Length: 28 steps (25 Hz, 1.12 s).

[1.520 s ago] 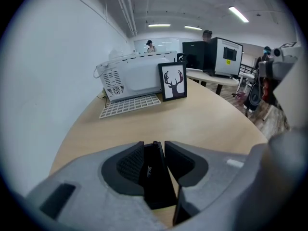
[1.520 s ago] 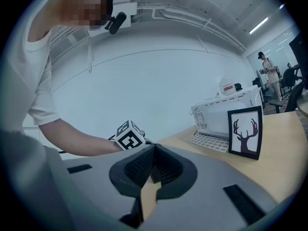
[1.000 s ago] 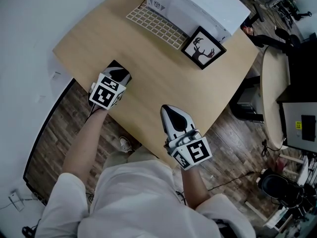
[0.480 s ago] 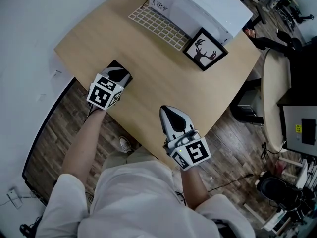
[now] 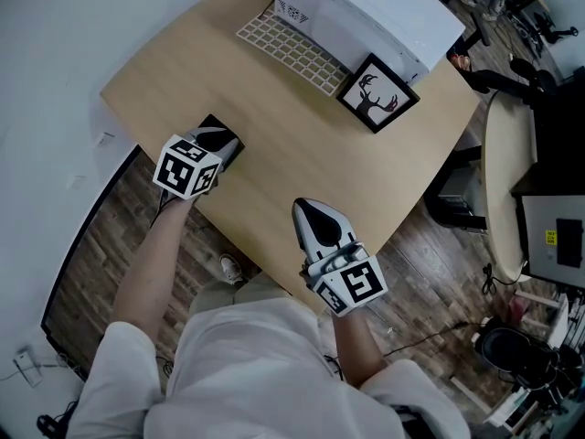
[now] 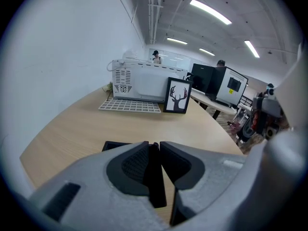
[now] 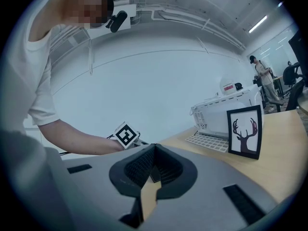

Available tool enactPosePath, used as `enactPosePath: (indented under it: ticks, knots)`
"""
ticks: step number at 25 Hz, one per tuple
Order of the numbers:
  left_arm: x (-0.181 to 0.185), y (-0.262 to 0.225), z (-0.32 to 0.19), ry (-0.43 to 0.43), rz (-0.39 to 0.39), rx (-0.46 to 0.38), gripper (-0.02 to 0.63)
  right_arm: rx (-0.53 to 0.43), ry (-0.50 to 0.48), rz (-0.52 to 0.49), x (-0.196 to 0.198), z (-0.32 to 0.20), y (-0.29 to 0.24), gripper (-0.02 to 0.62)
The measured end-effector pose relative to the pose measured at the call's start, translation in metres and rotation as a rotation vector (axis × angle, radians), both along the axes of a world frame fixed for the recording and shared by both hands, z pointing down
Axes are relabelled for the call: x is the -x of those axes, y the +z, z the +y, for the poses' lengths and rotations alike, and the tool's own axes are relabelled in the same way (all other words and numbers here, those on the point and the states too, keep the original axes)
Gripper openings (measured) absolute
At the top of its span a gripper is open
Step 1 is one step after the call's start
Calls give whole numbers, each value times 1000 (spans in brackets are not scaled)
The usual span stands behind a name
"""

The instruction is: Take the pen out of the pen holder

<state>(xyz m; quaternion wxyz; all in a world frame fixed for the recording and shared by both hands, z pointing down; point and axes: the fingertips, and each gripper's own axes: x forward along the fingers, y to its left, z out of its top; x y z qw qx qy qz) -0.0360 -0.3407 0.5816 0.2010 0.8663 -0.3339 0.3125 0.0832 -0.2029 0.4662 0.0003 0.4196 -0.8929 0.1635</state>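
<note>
A black pen holder [image 5: 232,141] stands at the left edge of the wooden table [image 5: 302,154]; in the left gripper view its rim [image 6: 115,146] shows just beyond the jaws. My left gripper [image 5: 218,141] points down into it, and its pads are shut on a thin dark pen [image 6: 155,186] that stands upright between them. The left gripper [image 6: 154,146] hides the pen's lower end. My right gripper [image 5: 306,205] lies near the table's front edge, apart from the holder. Its jaws [image 7: 154,149] meet at the tips with nothing in them.
At the far end of the table stand a white appliance [image 5: 366,7], a white grid mat [image 5: 292,48] and a framed deer picture [image 5: 377,91]. A second pale table [image 5: 503,181] is at the right. Wooden floor lies past the table's edges.
My left gripper has rolled about its own axis, so its marker cube now shows a different face. It stays over the holder. The right gripper has not moved.
</note>
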Motion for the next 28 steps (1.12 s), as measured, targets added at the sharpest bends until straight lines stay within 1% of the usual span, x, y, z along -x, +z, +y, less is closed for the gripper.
enactPosePath:
  ticks: [3,7,10,12,15,21,28]
  knots:
    - [-2,-2,0,2,15,18,70,4,-1,0,-1,0,2,2]
    - [-2,-3,-2,36,-38,-3,58,6,-6,-2,1,-1,3,2]
    - [0,-3,-2,60,-86,-37,54,5,-12,-5,3,0,2,2]
    - [3,-4,-3,58,-95,-54,52,5,-15,-3,3,0,3,2]
    - [10,-10,-6,25,-59,-70,51,6,-13,-3,2,0,4,2]
    - [27,-27,-9,-57,49,-94,51,2,-14,1,2,-1,2,2]
    - [48,-55,-6,-144,183,-177,50,-19,-23,17,10,-4,-6,2]
